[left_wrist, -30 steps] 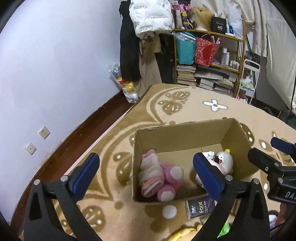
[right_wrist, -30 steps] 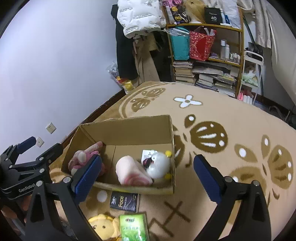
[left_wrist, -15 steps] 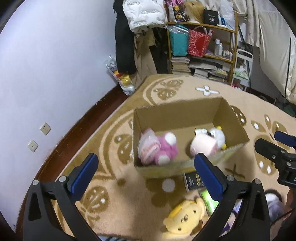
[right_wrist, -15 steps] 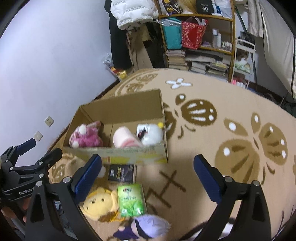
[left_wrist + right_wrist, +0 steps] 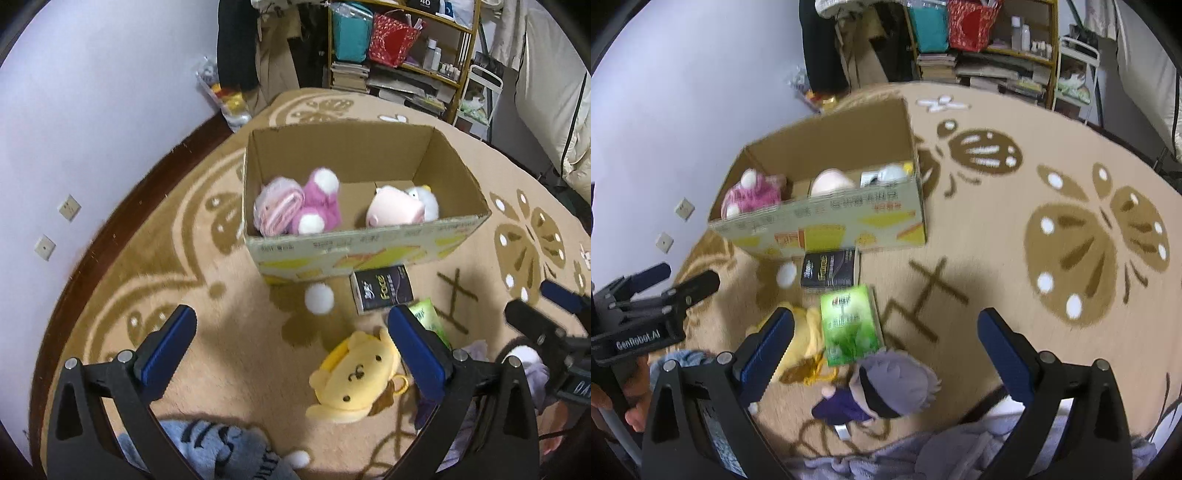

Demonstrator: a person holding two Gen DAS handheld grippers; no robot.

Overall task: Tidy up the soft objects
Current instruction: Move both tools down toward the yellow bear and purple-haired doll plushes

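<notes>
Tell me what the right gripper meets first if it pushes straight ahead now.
Probably the purple-haired plush doll, lying low between the open right gripper fingers; the green packet sits just beyond. Depth is unclear.

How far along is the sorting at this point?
Done: pink plush, pink roll and white bird toy lie in the cardboard box. In hand: nothing; left gripper and right gripper are open. Left: yellow plush and purple-haired doll on the rug.

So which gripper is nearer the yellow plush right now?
Left. The left gripper hangs open right over the yellow plush, its right finger beside the head. The right gripper is open further right, above the purple doll.
</notes>
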